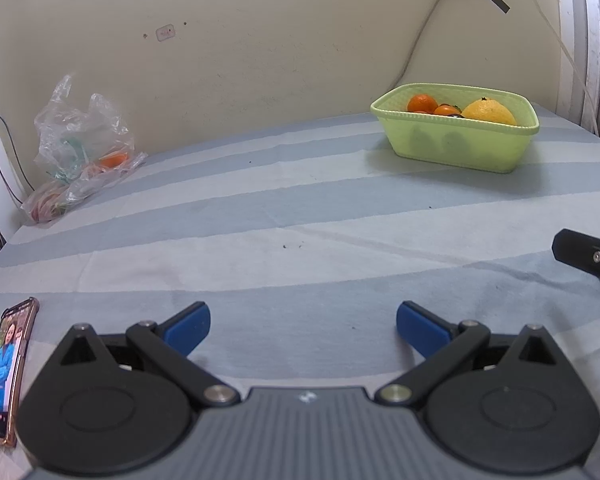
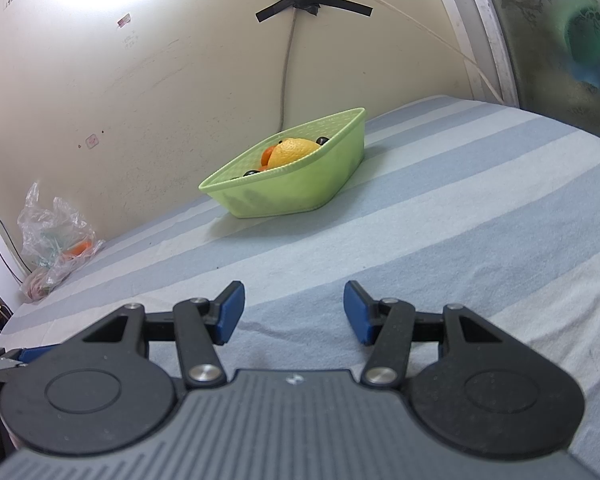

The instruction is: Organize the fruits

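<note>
A light green plastic basket (image 1: 460,148) stands on the striped cloth near the wall, far right in the left wrist view. It holds a large yellow citrus fruit (image 1: 489,112), orange tangerines (image 1: 422,103) and some dark fruit. The basket also shows in the right wrist view (image 2: 300,188) with the yellow fruit (image 2: 294,151). A clear plastic bag (image 1: 82,140) with an orange fruit (image 1: 114,160) inside lies at the far left by the wall; the right wrist view shows it too (image 2: 54,236). My left gripper (image 1: 303,330) is open and empty, low over the cloth. My right gripper (image 2: 294,312) is open and empty.
A phone (image 1: 6,372) with a lit screen lies at the left edge of the blue-and-white striped cloth (image 1: 300,208). Part of the right gripper (image 1: 588,258) shows at the right edge. A cable taped to the wall (image 2: 288,60) hangs down behind the basket.
</note>
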### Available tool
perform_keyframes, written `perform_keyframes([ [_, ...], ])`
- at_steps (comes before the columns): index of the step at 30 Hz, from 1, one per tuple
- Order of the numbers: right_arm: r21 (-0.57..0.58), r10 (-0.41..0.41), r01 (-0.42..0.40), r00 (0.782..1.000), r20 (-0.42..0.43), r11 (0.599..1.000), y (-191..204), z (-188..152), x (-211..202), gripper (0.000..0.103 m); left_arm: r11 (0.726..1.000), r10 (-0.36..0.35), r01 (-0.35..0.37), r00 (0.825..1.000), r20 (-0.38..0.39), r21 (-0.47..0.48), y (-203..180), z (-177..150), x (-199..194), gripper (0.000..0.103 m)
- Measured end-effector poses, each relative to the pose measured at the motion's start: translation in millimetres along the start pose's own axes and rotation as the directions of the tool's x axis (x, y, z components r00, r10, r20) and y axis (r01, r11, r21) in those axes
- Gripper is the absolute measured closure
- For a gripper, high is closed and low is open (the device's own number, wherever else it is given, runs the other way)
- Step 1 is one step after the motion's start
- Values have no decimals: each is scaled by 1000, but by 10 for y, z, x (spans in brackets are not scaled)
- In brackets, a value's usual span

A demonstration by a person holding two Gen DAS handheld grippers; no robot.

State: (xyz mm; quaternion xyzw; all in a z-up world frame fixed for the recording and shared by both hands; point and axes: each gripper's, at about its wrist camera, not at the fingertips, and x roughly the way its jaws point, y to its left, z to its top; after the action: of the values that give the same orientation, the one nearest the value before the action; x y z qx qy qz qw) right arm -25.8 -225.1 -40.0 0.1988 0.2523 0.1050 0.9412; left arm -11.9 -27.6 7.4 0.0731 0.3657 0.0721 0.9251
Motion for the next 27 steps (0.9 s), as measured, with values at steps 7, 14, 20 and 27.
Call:
perform_keyframes([
  [7,5,0,0,1000,8,1000,-19,7,-6,45,1000,-1,1,1000,-5,-2,11,4,8,0],
  [14,9,0,0,1000,15,1000,-18,-7,-20,43,1000,-2,2,1000,-12,-8,19,2,25,0],
  [20,8,-1,1,1000,15,1000,-20,-3,-14,43,1000,-2,2,1000,-11,-8,22,3,25,0],
  [27,7,1,-1,1000,15,1000,-24,0,-11,43,1000,1,-1,1000,-9,-6,23,-5,24,0],
])
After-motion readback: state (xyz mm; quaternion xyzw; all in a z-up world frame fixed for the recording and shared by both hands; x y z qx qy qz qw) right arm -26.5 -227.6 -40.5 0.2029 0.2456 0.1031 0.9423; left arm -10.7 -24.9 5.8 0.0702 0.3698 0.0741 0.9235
